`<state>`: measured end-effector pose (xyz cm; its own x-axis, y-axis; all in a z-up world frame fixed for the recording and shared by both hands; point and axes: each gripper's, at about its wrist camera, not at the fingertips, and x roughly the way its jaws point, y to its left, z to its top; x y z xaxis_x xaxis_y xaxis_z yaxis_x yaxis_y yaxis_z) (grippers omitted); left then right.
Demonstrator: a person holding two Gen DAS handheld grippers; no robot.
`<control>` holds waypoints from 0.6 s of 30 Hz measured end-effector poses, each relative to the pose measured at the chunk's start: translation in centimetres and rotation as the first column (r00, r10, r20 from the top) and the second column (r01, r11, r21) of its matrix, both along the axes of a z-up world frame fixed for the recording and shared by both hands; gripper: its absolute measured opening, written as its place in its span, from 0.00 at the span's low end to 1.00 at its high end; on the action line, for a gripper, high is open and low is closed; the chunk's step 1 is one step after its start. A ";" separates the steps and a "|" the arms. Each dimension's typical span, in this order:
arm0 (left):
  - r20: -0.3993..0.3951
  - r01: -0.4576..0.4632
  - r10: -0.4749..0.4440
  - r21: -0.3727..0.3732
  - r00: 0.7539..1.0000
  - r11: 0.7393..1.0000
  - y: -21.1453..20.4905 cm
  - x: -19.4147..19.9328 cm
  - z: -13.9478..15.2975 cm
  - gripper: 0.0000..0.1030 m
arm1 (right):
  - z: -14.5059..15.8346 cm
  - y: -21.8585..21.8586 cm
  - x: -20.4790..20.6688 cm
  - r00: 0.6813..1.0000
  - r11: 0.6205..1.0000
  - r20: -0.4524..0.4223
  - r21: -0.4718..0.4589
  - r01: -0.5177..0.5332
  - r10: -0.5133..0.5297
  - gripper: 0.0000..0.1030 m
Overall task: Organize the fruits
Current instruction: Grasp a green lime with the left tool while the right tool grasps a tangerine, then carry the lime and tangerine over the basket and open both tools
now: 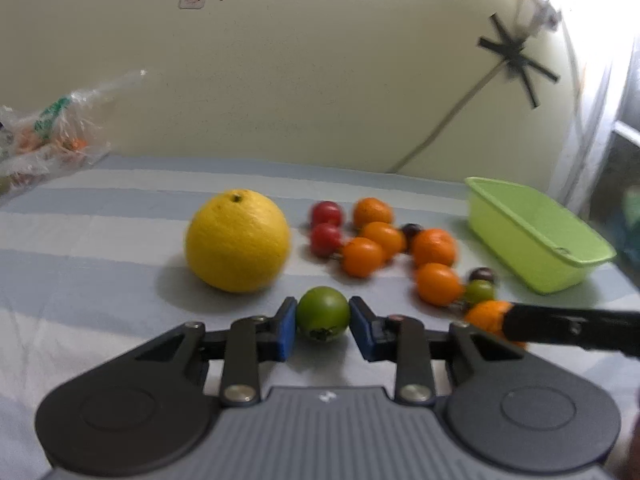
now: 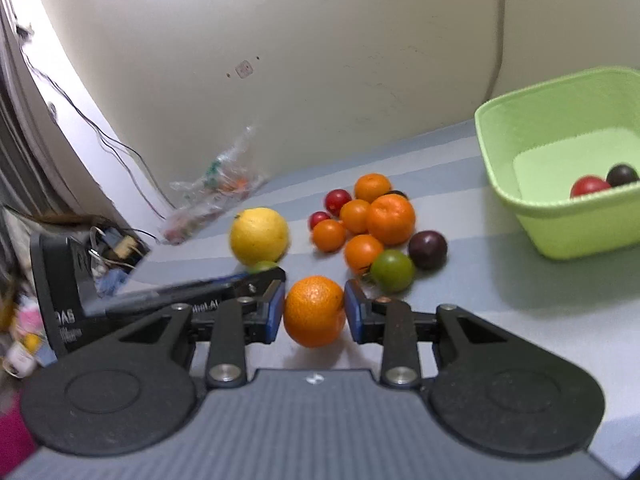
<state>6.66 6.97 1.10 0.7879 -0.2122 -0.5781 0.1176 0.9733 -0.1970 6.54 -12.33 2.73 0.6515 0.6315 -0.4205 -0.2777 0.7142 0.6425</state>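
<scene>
My left gripper (image 1: 323,316) is shut on a small green fruit (image 1: 323,309) that rests on the striped cloth. A mandarin (image 2: 314,312) sits pressed between the blue pads of my right gripper (image 2: 314,307), just right of the left one. Beyond them lie a big yellow citrus (image 1: 238,240), several mandarins (image 1: 434,246), two red fruits (image 1: 326,226), a second green fruit (image 2: 392,270) and a dark plum (image 2: 428,249). The green basket (image 2: 560,92) at the right holds a red fruit (image 2: 588,186) and a dark one (image 2: 622,174).
A crumpled plastic bag (image 1: 44,136) lies at the far left by the wall. A cable (image 1: 448,120) hangs down the wall behind the basket (image 1: 540,216). In the right wrist view, clutter and wires (image 2: 112,248) crowd the bed's left edge.
</scene>
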 end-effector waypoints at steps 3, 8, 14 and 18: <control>0.009 0.041 -0.040 -0.075 0.999 0.996 -0.3 -1.7 0.2 0.28 | -0.1 -0.7 0.1 1.000 0.998 -0.022 0.060 -0.003 0.004 0.34; -0.009 0.081 -0.084 -0.145 0.996 0.986 -1.1 -3.4 -0.1 0.28 | -0.4 -0.9 -0.6 1.000 1.000 -0.024 -0.001 0.008 -0.008 0.34; -0.009 0.113 -0.115 -0.148 0.993 0.983 -2.5 -4.0 -0.1 0.28 | -0.9 -2.1 -1.7 1.000 1.000 -0.012 0.004 0.028 -0.028 0.34; -0.010 0.142 -0.146 -0.177 0.989 0.974 -3.7 -2.9 0.7 0.28 | 0.0 -3.5 -1.9 0.996 0.997 0.037 0.006 0.076 -0.076 0.33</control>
<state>3.74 3.24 1.81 0.7290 -0.4217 -0.5391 0.2474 0.8968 -0.3669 4.61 -15.80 2.73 0.7129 0.5812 -0.3923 -0.2460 0.7312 0.6362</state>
